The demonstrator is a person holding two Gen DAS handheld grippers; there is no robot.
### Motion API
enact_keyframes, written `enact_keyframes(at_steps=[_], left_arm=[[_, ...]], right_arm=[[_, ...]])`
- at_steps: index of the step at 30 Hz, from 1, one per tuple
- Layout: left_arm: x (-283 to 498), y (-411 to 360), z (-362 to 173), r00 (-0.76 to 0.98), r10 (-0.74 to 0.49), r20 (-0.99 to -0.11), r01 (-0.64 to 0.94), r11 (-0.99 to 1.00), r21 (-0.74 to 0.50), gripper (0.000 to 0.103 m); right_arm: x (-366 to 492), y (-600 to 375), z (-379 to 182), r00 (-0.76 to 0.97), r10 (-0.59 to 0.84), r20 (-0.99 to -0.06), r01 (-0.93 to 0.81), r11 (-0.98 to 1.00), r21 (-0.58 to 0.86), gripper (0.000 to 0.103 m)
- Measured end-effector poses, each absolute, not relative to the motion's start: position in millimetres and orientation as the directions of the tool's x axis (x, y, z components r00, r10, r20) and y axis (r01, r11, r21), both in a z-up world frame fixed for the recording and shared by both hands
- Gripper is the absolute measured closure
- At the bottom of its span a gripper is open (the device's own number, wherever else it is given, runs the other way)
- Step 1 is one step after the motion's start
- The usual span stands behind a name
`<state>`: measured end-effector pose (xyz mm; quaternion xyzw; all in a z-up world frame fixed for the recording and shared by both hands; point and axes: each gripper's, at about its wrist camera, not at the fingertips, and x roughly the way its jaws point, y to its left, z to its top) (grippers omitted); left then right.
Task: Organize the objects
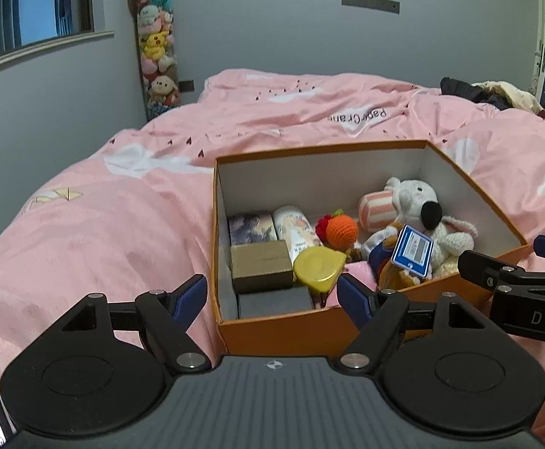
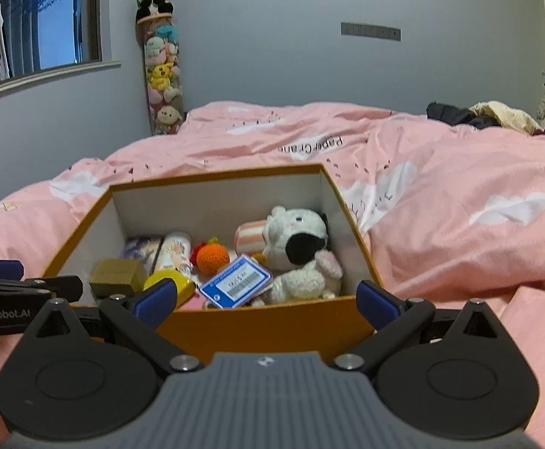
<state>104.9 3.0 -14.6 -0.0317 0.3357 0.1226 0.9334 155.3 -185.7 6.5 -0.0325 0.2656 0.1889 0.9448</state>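
An orange box [image 2: 265, 327] packed with toys lay just ahead of the left gripper [image 1: 272, 295] and right gripper [image 2: 266, 297], both spread wide and empty-handed.

You've got an orange box [image 2: 272, 331], white inside, on a pink duvet [image 2: 440, 232] with white clouds. In the box: a white plush [image 2: 298, 239] with a black nose, a peach-and-white striped cushion [image 2: 249, 237] behind it, an orange crochet ball [image 2: 212, 258], a yellow lid [image 1: 319, 269], a blue-bordered card [image 2: 236, 286].
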Motion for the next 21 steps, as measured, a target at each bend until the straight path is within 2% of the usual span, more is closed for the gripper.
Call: enact_keyframes(at_steps=[21], left_arm=[[107.8,4.2,-16.4,0.733,0.185,-0.654,-0.244,0.97,0.001,0.013]], right_arm=[[157.6,-180.9,-0.1,0.77,0.326,-0.548,-0.377,0.926,0.022,0.001]])
